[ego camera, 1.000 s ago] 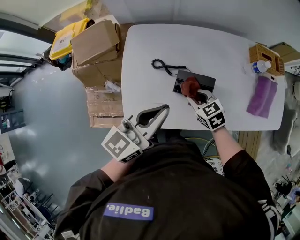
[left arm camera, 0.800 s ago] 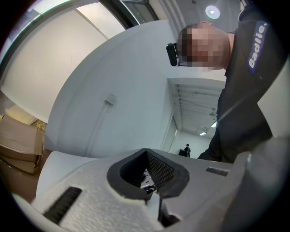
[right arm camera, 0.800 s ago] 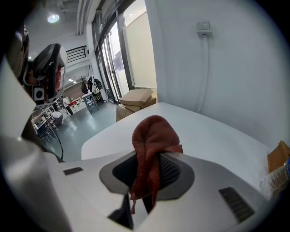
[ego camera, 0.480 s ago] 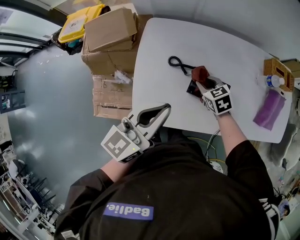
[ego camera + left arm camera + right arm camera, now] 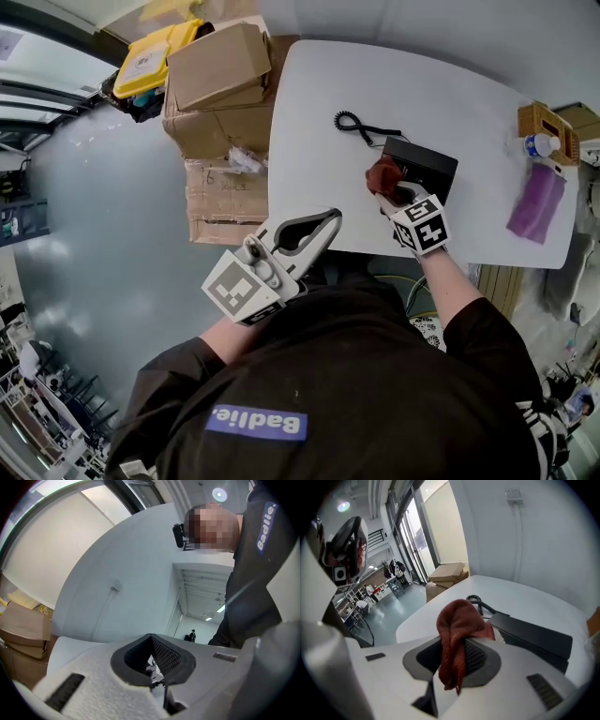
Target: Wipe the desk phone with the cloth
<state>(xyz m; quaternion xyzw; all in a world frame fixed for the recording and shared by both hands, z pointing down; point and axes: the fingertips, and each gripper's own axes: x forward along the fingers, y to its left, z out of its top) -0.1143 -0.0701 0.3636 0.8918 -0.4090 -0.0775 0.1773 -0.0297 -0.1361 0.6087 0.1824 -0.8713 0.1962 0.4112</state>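
Note:
The black desk phone (image 5: 424,165) lies on the white table (image 5: 319,112), its coiled cord (image 5: 351,123) trailing to the far left. My right gripper (image 5: 387,190) is shut on the red cloth (image 5: 382,174) and presses it against the phone's near-left edge. In the right gripper view the red cloth (image 5: 457,629) bunches out between the jaws, with the phone (image 5: 533,635) just beyond to the right and the cord (image 5: 476,600) behind. My left gripper (image 5: 307,229) is shut and empty, held off the table's near edge by my body; in the left gripper view it (image 5: 154,654) points up at a wall.
Cardboard boxes (image 5: 217,66) and a yellow box (image 5: 150,58) stand off the table's left end. At the far right lie a purple cloth (image 5: 535,202), a wicker basket (image 5: 545,121) and a water bottle (image 5: 536,144). Bare tabletop lies left of the phone.
My right gripper has drawn the cloth from the phone's far-left corner back toward me along its left side. The left gripper has stayed put.

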